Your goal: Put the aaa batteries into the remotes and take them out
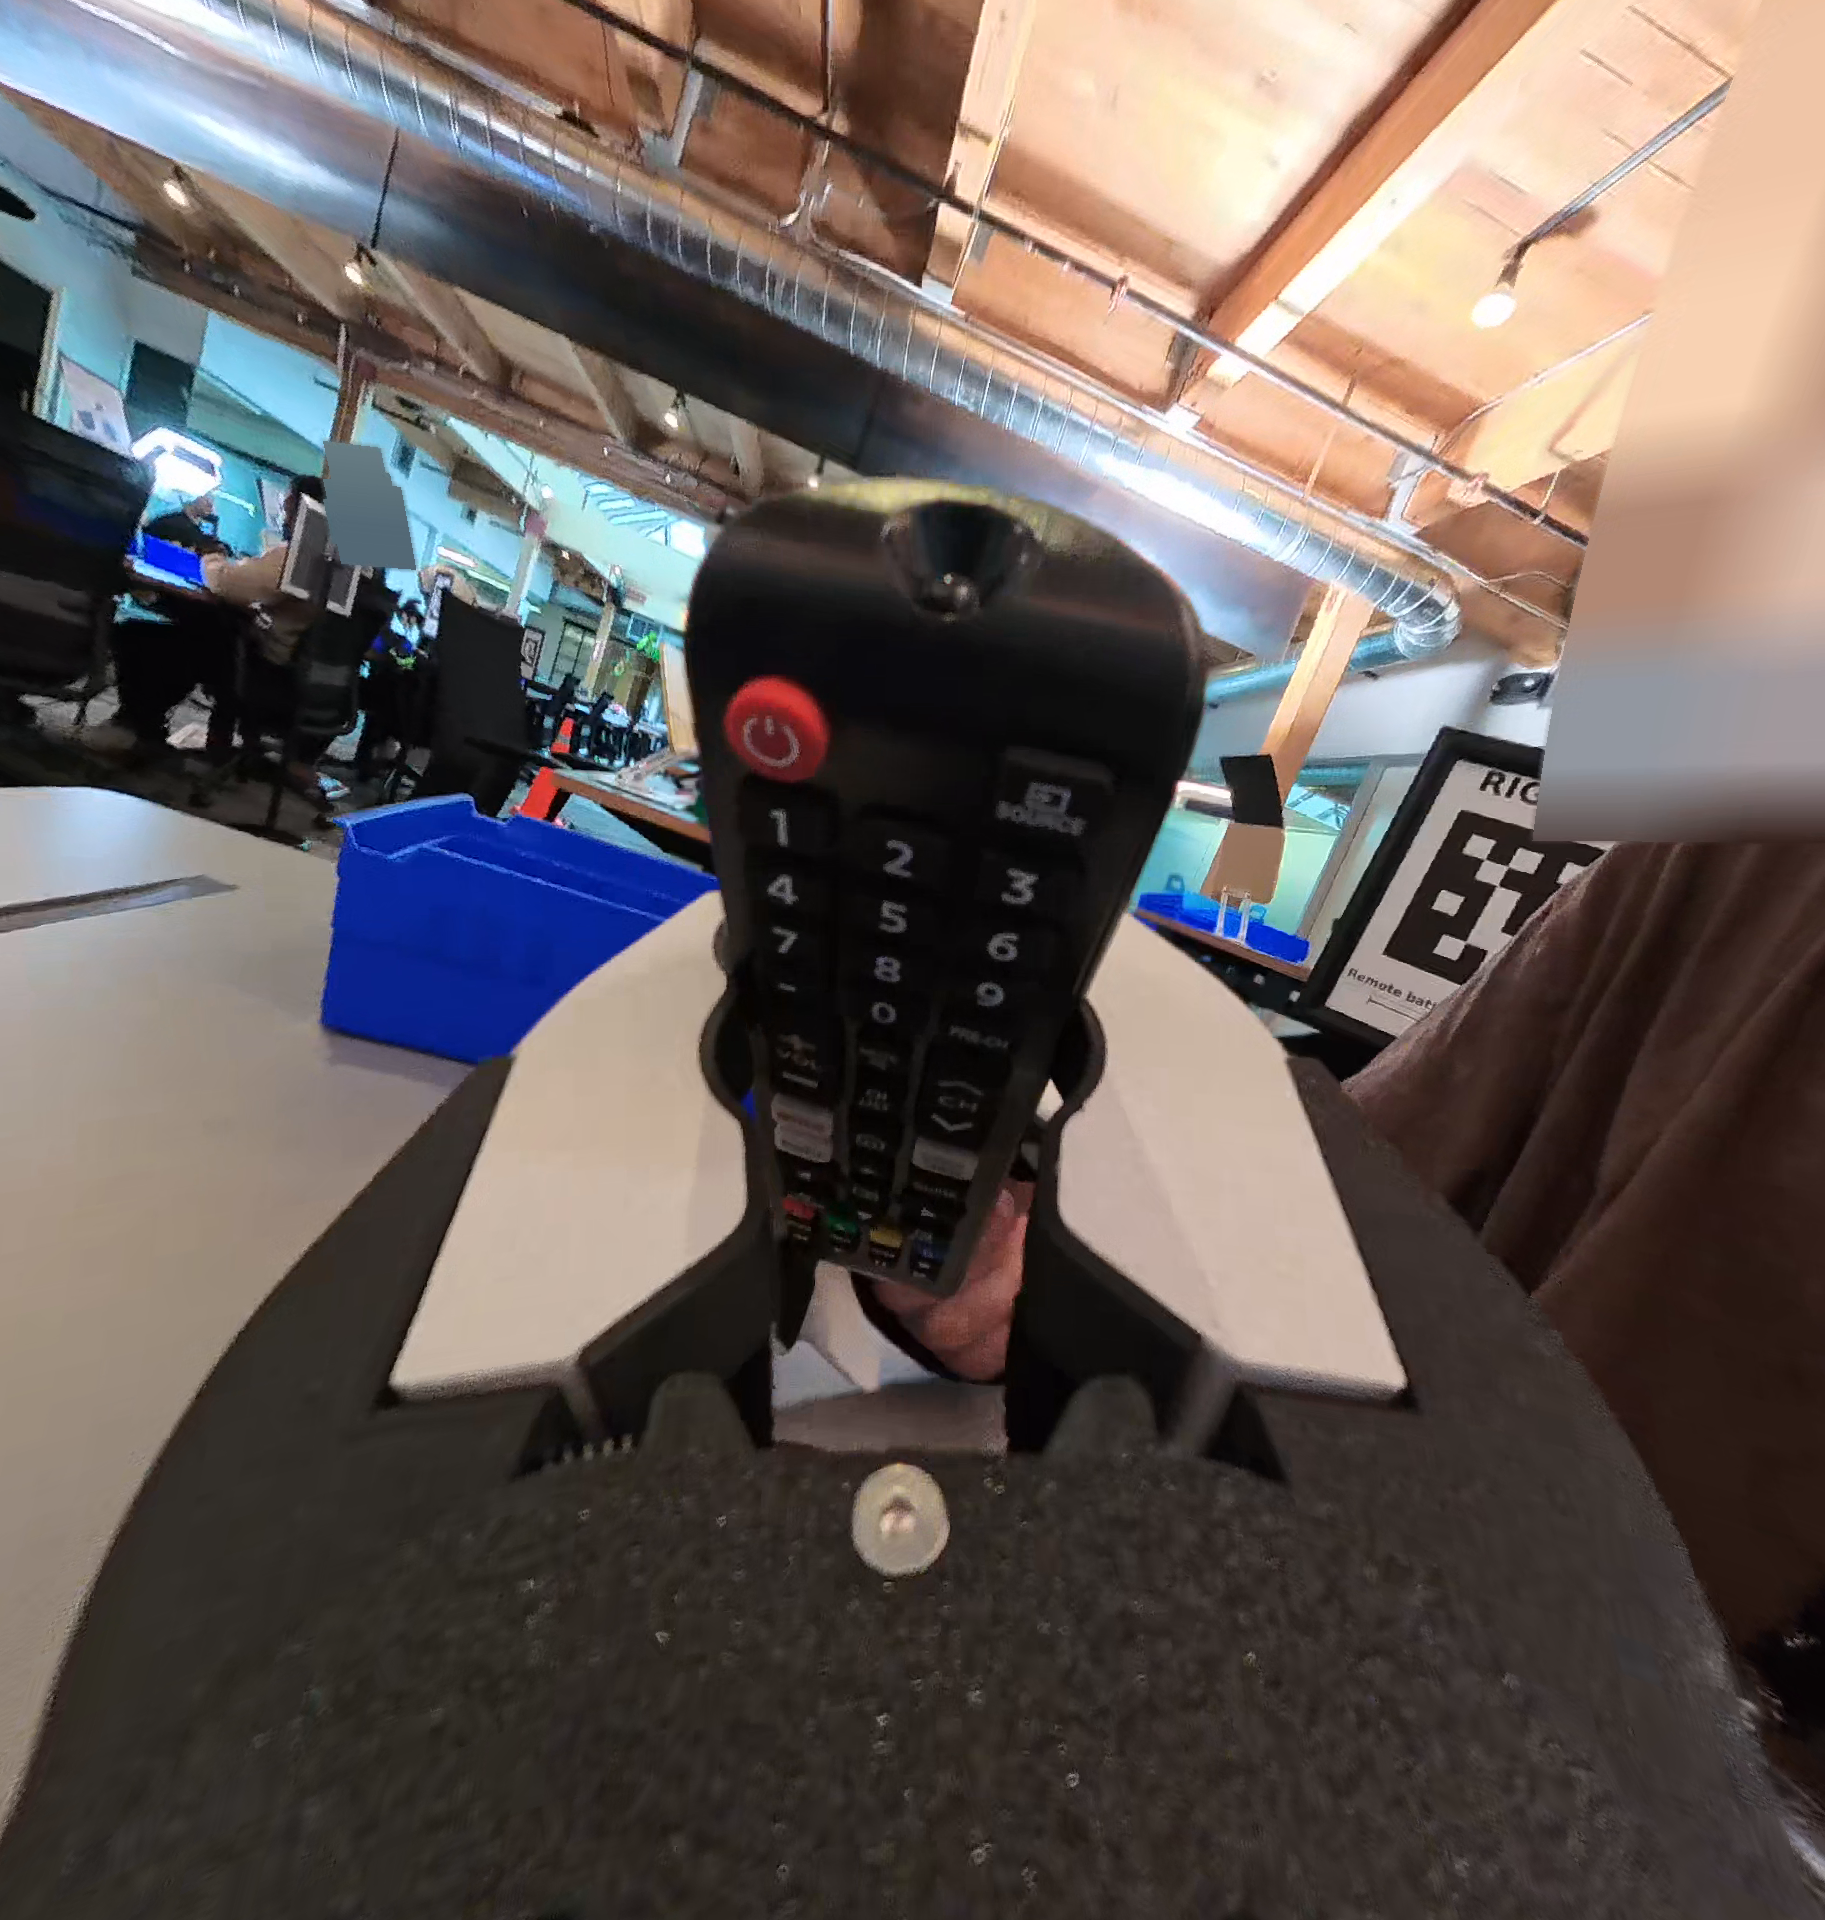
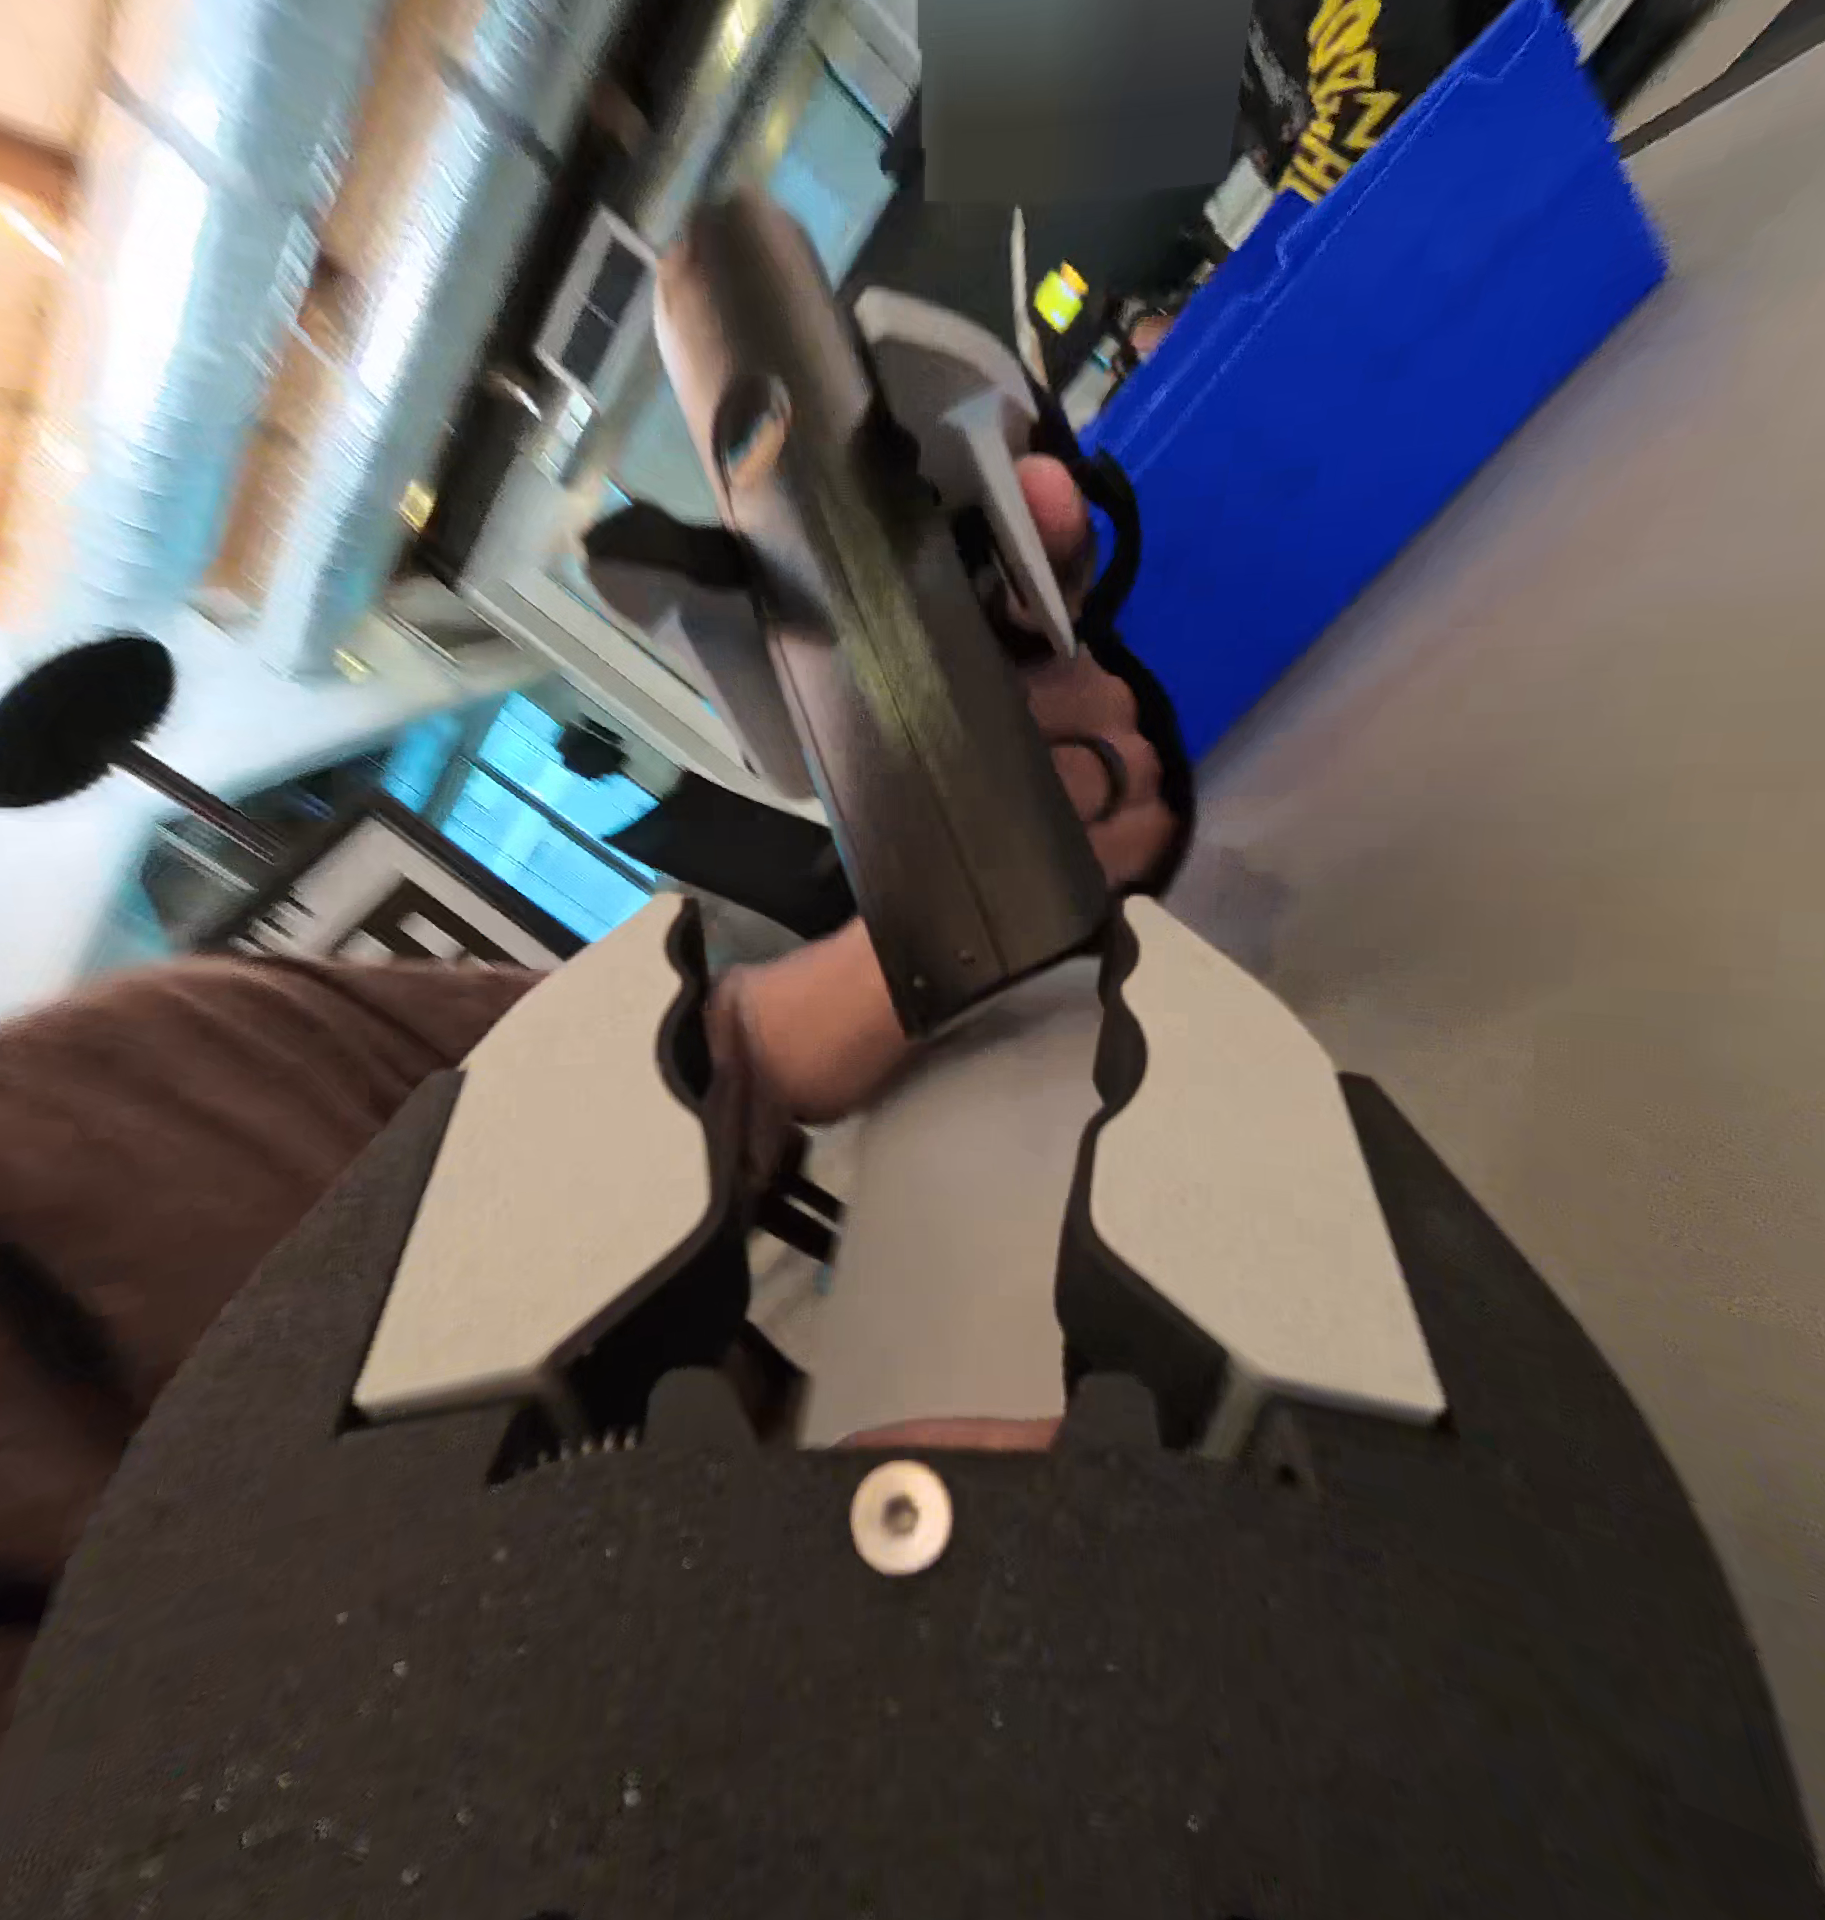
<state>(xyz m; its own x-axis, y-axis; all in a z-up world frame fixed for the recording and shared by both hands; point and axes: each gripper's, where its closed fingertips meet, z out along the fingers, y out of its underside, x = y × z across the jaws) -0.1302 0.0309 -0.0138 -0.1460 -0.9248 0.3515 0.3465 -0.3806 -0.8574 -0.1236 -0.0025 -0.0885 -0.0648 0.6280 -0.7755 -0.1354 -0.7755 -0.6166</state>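
My left gripper [image 1: 903, 1039] is shut on a black remote [image 1: 929, 831]. It holds the remote upright above the table with the button side and red power button facing the camera. In the right wrist view the remote's plain back [image 2: 887, 644] faces me, tilted, still clamped by one of the left gripper's grey fingers [image 2: 975, 416]. My right gripper [image 2: 903, 935] is open and empty, its fingertips on either side of the remote's lower end, just short of it. The view is blurred. No batteries are in view. A hand [image 2: 825, 1039] shows behind the remote.
A blue plastic bin [image 1: 472, 914] stands on the grey table [image 1: 108, 1091] behind the remote; it also shows in the right wrist view [image 2: 1355, 416]. A framed black-and-white marker sign [image 1: 1448, 894] stands at the right. A brown sleeve [image 1: 1666, 1143] is close on the right. My hands' fingertips stand some 8 centimeters from each other.
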